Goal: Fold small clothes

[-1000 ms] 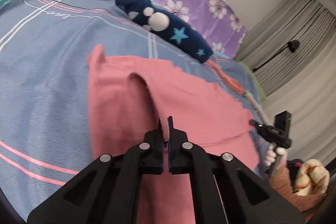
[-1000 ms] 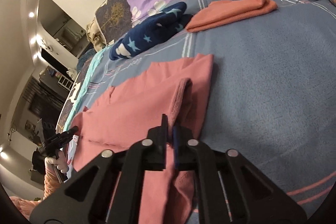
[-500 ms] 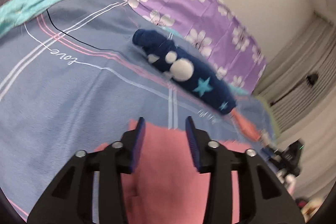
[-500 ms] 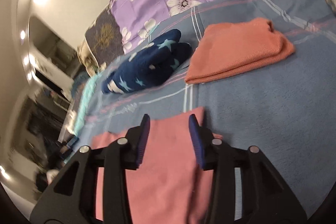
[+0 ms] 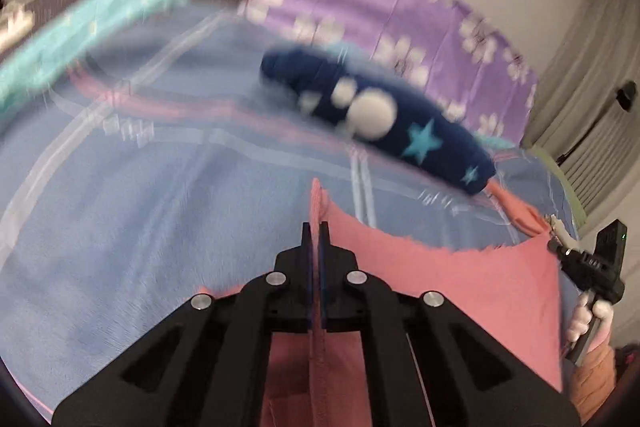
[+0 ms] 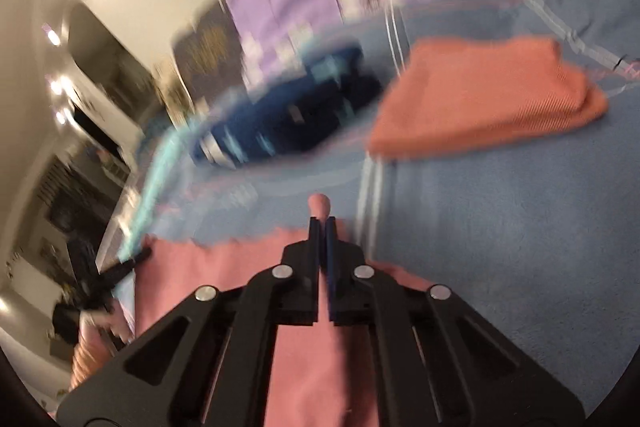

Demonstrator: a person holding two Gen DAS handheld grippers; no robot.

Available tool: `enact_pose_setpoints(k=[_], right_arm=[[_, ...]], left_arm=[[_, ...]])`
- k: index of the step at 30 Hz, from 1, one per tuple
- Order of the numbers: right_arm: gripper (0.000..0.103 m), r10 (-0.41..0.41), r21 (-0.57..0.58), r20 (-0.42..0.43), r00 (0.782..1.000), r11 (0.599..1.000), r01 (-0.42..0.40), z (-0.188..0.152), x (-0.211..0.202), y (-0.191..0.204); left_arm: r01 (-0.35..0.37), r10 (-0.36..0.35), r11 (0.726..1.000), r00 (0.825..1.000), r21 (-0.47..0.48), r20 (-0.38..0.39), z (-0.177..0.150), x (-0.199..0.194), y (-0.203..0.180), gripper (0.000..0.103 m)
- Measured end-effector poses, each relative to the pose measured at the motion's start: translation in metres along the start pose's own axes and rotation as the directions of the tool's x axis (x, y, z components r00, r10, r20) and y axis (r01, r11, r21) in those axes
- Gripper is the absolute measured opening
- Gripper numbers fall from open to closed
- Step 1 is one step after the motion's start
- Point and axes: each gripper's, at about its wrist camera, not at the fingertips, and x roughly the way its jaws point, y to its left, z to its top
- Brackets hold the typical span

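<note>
A pink garment is stretched between my two grippers above a blue bedspread. My left gripper is shut on one top corner of it; cloth sticks up past the tips. My right gripper is shut on the other top corner of the pink garment, with a nub of cloth above the tips. The right gripper also shows at the right edge of the left wrist view, held by a gloved hand. Both views are blurred by motion.
A folded navy garment with stars lies at the back by purple floral pillows. A folded orange cloth lies beside the navy garment. Curtains hang at the right.
One second ago both grippers were shut on the pink garment lying flat. Half a second ago both were open. Now both are shut on its far corners and hold the edge up.
</note>
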Motion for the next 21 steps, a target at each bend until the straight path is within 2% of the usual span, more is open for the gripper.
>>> enact_pose_setpoints(k=[1, 4, 6, 8, 10, 12, 14, 15, 18, 21], right_arm=[[0.003, -0.015, 0.005, 0.013, 1.0, 1.0, 0.015, 0.002, -0.003, -0.002], [0.011, -0.103, 0.034, -0.049, 0.993, 0.994, 0.105, -0.001, 0.007, -0.018], [0.025, -0.118, 0.083, -0.073, 0.99, 0.989, 0.124, -0.009, 0.005, -0.028], [0.025, -0.113, 0.071, -0.064, 0.992, 0.991, 0.117, -0.016, -0.01, -0.031], [0.026, -0.135, 0.019, -0.06, 0.989, 0.991, 0.136, -0.022, -0.03, -0.031], [0.026, -0.172, -0.017, -0.071, 0.982, 0.985, 0.171, -0.027, -0.044, -0.034], [0.025, -0.185, -0.022, -0.088, 0.979, 0.983, 0.184, -0.031, -0.053, -0.041], [0.023, -0.184, -0.02, -0.092, 0.979, 0.983, 0.183, -0.033, -0.056, -0.045], [0.023, -0.149, -0.002, -0.106, 0.983, 0.989, 0.15, -0.039, -0.056, -0.053], [0.023, -0.106, 0.003, -0.105, 0.989, 0.994, 0.107, -0.046, -0.053, -0.057]], left_arm=[[-0.02, 0.02, 0.999, 1.0, 0.032, 0.01, 0.002, -0.003, -0.004, 0.002], [-0.107, 0.111, 0.987, 0.993, 0.123, -0.033, -0.001, 0.011, -0.013, 0.003], [-0.164, 0.175, 0.969, 0.984, 0.184, -0.046, -0.007, 0.018, -0.018, 0.006], [-0.187, 0.199, 0.962, 0.979, 0.199, -0.038, -0.011, 0.013, -0.021, 0.022], [-0.165, 0.172, 0.967, 0.985, 0.195, -0.019, -0.014, -0.003, -0.031, 0.026], [-0.129, 0.133, 0.964, 0.991, 0.232, -0.001, -0.018, -0.02, -0.055, 0.029], [-0.053, 0.059, 0.962, 0.998, 0.266, -0.014, -0.029, -0.034, -0.092, 0.037], [0.01, 0.004, 0.958, 0.999, 0.285, -0.049, -0.04, -0.039, -0.117, 0.037], [0.123, -0.08, 0.927, 0.988, 0.354, -0.133, -0.076, -0.039, -0.179, 0.039], [0.166, -0.105, 0.858, 0.983, 0.487, -0.149, -0.125, -0.042, -0.249, 0.05]])
